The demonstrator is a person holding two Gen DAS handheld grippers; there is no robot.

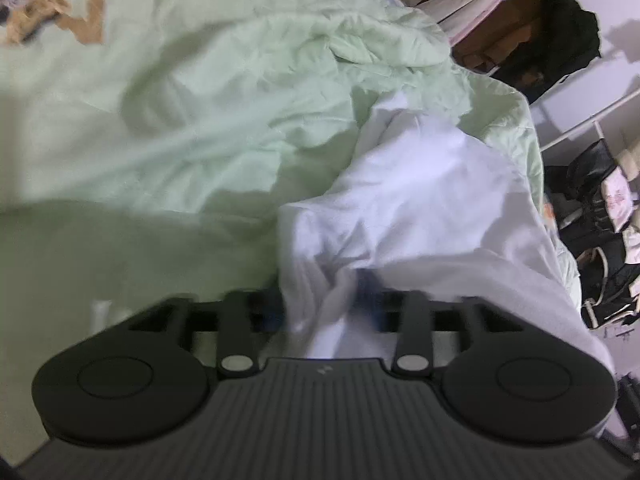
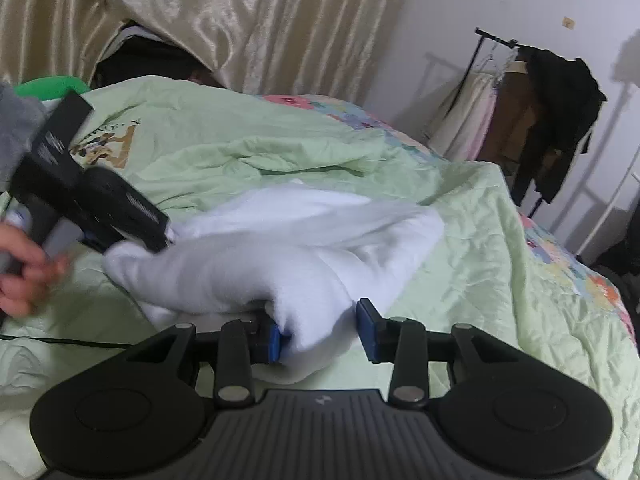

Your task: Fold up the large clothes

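A white garment (image 2: pixel 288 240) lies bunched on a pale green quilt (image 2: pixel 248 148) that covers a bed. My right gripper (image 2: pixel 322 330) has its blue pads (image 2: pixel 366 330) set apart, with a fold of the white cloth between them; the right pad stands clear of the cloth. My left gripper (image 1: pixel 326 312) has white cloth (image 1: pixel 420 200) bunched between its blurred blue pads (image 1: pixel 370 294). It also shows in the right wrist view (image 2: pixel 166 236), at the garment's far left end, held by a hand (image 2: pixel 24 276).
The quilt has a brown and blue print (image 1: pixel 52 4) near its far end. A clothes rack (image 2: pixel 532 112) with dark and pale garments stands by the white wall. Shiny beige curtains (image 2: pixel 224 12) hang behind the bed. Dark bags (image 1: pixel 600 216) lie on the floor beside the bed.
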